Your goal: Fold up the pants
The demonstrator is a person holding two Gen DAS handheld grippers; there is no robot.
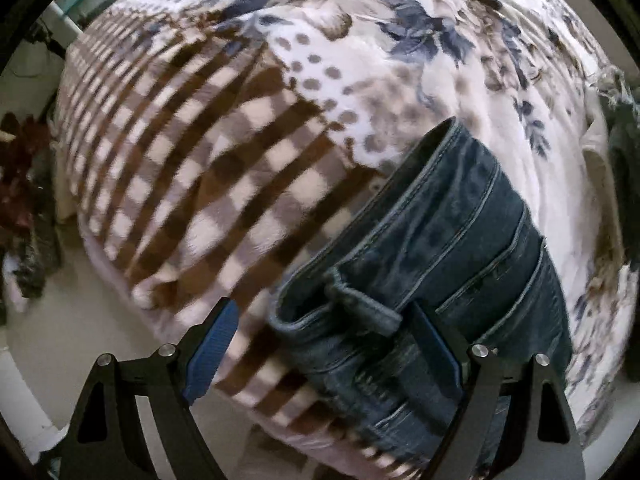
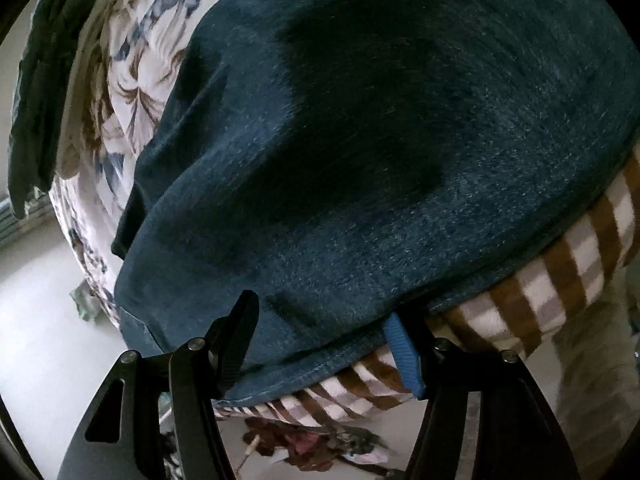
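Note:
Dark blue jeans point(image 1: 452, 236) lie on a bed blanket point(image 1: 224, 168) with brown checks and blue flowers. In the left wrist view their waistband end with a belt loop point(image 1: 362, 304) sits between my left gripper's point(image 1: 320, 336) wide-open fingers; the right finger point(image 1: 434, 344) touches the denim, the left finger point(image 1: 212, 352) is over the blanket. In the right wrist view the jeans point(image 2: 380, 140) fill the frame. My right gripper point(image 2: 324, 336) is open, its fingers astride the denim edge at the bed's rim.
A dark green garment point(image 2: 40, 92) hangs at the bed's far corner, also visible in the left wrist view point(image 1: 624, 160). Pale floor point(image 2: 44, 340) surrounds the bed. Dark red and mixed clutter lies on the floor point(image 1: 20, 184) and below the bed's edge point(image 2: 312, 448).

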